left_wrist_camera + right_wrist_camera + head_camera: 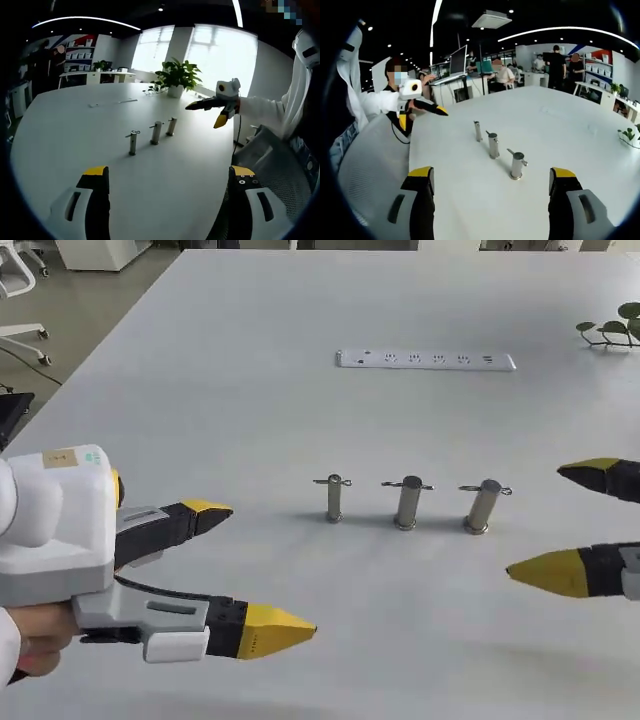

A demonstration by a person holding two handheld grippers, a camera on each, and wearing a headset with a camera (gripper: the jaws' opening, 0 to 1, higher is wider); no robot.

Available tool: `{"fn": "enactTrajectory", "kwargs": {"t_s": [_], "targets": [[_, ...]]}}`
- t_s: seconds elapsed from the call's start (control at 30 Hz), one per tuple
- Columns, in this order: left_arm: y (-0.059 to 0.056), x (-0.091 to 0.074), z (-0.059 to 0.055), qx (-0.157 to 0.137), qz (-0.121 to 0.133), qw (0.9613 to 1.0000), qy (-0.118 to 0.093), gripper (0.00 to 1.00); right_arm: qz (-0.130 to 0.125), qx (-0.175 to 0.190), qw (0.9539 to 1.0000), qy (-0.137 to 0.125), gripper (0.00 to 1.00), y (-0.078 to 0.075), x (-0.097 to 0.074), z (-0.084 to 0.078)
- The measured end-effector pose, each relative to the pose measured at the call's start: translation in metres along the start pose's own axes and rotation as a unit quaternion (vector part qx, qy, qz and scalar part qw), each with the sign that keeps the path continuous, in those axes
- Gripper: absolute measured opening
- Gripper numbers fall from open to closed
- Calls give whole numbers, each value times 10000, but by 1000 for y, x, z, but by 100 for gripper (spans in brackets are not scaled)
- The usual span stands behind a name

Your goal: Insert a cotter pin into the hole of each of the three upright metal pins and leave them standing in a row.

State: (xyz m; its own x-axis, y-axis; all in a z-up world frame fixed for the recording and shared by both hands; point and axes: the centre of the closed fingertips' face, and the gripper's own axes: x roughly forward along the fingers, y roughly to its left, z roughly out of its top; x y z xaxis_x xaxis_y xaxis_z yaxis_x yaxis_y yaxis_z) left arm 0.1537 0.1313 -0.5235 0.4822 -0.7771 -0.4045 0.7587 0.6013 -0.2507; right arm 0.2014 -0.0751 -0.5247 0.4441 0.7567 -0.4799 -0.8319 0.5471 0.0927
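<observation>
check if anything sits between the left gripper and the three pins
Nothing visible does. Only bare table lies between the open left gripper and the nearest of the pins, which stand in a row. The power strip lies beyond the row, out of the path.

Three shiny metal pins stand on a smooth, matt white table.
</observation>
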Motion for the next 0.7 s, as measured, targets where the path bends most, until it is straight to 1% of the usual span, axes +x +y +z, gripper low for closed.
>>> {"fn": "enactTrajectory", "kwargs": {"t_s": [0.07,0.13,0.27,0.4,0.47,0.57,0.7], "targets": [[0,-1,0,-20,16,10000,-17,99,-111,325,9993,-116,94,1,-5,-4],[-2,-3,1,-76,-19,9999,-66,99,-198,474,9985,-174,95,2,-10,-6],[-4,-10,0,-71,1,10000,-51,99,-375,614,9971,-231,96,9,-23,-12],[-6,-17,-2,-104,80,9999,-47,99,-474,757,9960,33,98,12,-30,-28],[-8,-20,-4,-152,124,9998,-54,99,-523,794,9955,37,98,13,-31,-28],[-9,-24,-6,-234,173,9995,-82,99,-549,877,9946,-11,98,19,-33,-25],[-12,-31,-11,-339,282,9990,-43,99,-562,949,9939,67,98,26,-31,-25]]}}
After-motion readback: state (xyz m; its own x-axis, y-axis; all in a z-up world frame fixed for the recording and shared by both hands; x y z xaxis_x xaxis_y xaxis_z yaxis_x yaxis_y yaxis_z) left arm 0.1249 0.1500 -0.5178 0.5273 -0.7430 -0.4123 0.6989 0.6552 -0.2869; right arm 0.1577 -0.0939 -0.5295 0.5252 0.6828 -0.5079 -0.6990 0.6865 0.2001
